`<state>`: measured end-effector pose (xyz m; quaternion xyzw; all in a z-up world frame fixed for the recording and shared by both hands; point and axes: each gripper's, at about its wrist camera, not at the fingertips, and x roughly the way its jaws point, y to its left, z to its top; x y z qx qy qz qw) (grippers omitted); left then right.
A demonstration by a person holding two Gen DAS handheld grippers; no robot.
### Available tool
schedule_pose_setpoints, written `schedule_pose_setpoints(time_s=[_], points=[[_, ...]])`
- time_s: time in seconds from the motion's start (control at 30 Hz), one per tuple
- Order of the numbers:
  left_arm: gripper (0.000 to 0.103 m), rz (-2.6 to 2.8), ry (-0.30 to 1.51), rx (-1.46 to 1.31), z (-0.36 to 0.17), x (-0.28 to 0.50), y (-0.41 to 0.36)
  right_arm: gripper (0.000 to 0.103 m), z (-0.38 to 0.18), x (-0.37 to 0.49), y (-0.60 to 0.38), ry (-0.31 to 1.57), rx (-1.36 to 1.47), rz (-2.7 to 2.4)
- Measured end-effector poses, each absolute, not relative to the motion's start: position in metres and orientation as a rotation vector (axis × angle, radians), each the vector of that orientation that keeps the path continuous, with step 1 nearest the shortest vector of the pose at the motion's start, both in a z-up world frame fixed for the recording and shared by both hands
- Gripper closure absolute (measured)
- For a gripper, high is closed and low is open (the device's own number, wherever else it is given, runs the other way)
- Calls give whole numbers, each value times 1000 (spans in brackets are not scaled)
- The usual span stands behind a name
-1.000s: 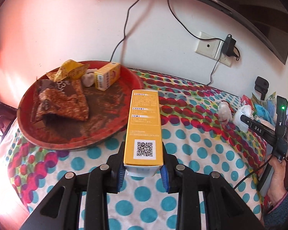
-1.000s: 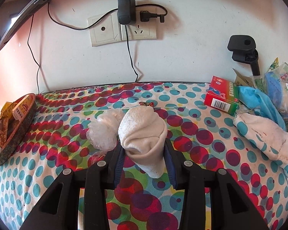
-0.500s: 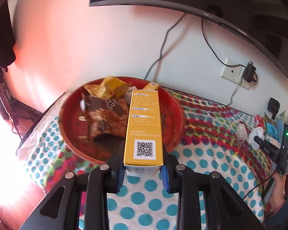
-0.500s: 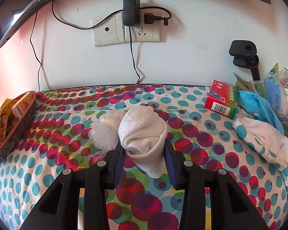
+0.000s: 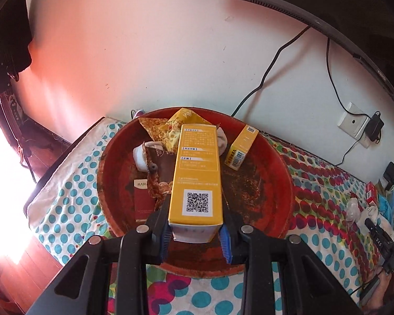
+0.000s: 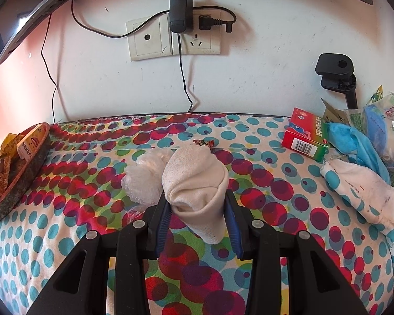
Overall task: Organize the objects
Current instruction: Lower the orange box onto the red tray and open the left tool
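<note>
Tray [image 5: 273,162], red and round, sits at the left end of the dotted cloth [image 5: 315,239], near the wall; it carries crumpled snack wrappers [image 5: 168,128] and a small yellow box [image 5: 241,147] toward its far rim; my left gripper [image 5: 195,232] has its jaws clamped on a tall yellow carton [image 5: 197,176], held over the tray's near half; whether the carton touches the tray I cannot tell; my right gripper [image 6: 197,225] has its jaws clamped on a rolled white sock [image 6: 195,181] above the middle of the cloth; a clear plastic wad [image 6: 145,178] lies just left of the sock; a red-and-green box [image 6: 306,137] rests toward the cloth's far right corner, beside a blue cloth [image 6: 354,144].
</note>
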<state>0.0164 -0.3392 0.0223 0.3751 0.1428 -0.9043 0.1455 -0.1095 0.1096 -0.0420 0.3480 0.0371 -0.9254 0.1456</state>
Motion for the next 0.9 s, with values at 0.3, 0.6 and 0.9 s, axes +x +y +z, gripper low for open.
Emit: schedule_pose_setpoints(time_s=[0.3, 0.6, 0.9], points=[[72, -2666, 275, 1180, 16, -50, -301, 65, -43, -109, 108, 114, 1011, -2663], [71, -2616, 235, 1287, -18, -87, -293, 65, -44, -111, 107, 114, 1022, -2653], [63, -2587, 297, 1289, -25, -72, -301, 65, -44, -112, 105, 129, 1032, -2649]])
